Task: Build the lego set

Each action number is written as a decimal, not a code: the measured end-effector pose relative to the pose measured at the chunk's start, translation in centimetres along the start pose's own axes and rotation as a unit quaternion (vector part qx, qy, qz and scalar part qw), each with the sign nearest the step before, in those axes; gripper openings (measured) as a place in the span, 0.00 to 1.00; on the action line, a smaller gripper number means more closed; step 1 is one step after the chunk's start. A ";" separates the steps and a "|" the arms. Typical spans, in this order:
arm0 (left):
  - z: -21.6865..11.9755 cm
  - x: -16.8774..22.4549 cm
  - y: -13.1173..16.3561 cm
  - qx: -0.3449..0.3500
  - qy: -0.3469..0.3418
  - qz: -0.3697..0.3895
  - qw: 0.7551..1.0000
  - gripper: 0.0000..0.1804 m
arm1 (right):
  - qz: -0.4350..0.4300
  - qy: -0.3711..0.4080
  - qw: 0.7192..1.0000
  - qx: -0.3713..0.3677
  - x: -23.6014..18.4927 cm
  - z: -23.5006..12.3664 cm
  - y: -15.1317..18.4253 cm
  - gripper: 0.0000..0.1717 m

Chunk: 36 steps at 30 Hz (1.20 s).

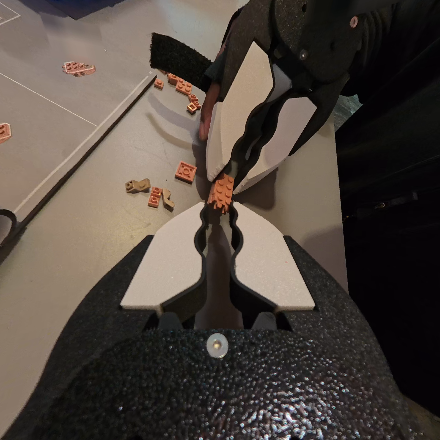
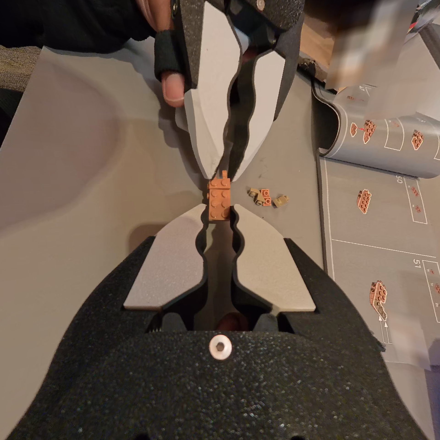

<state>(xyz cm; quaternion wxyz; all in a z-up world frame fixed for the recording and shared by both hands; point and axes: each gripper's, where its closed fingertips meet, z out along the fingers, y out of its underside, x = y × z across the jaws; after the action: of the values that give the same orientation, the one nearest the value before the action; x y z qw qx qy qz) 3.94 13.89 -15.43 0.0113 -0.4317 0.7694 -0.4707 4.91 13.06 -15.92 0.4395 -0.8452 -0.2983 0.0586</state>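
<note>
An orange brick assembly (image 1: pixel 222 190) with studs on top hangs above the grey table, held between the two grippers, which face each other tip to tip. My left gripper (image 1: pixel 217 208) is shut on its near end, where small prongs stick out. My right gripper (image 1: pixel 226 181) comes in from the top of the left wrist view and grips the far end. In the right wrist view my right gripper (image 2: pixel 218 212) is shut on the long part of the orange brick assembly (image 2: pixel 219 202). There my left gripper (image 2: pixel 221 177) grips the small plate end.
Loose tan and orange pieces (image 1: pixel 152 194) and an orange square plate (image 1: pixel 186 172) lie left of the grippers. More orange pieces (image 1: pixel 183 88) lie farther back. A grey instruction mat (image 2: pixel 381 238) covers one side. The table edge (image 1: pixel 338 190) runs close by. Both grippers' tips are close together, under 4 cm apart.
</note>
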 end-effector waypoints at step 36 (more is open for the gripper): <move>-0.5 0.5 -0.5 0.034 0.061 -0.073 0.995 0.08 | -0.158 0.097 0.981 0.063 0.2 -0.8 -2.1 0.09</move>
<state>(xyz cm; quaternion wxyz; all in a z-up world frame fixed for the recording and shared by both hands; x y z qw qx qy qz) 3.75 13.80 -14.59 -0.0557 -0.4565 0.7186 -0.5216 4.38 13.51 -13.73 0.5226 -0.7596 -0.3799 -0.0747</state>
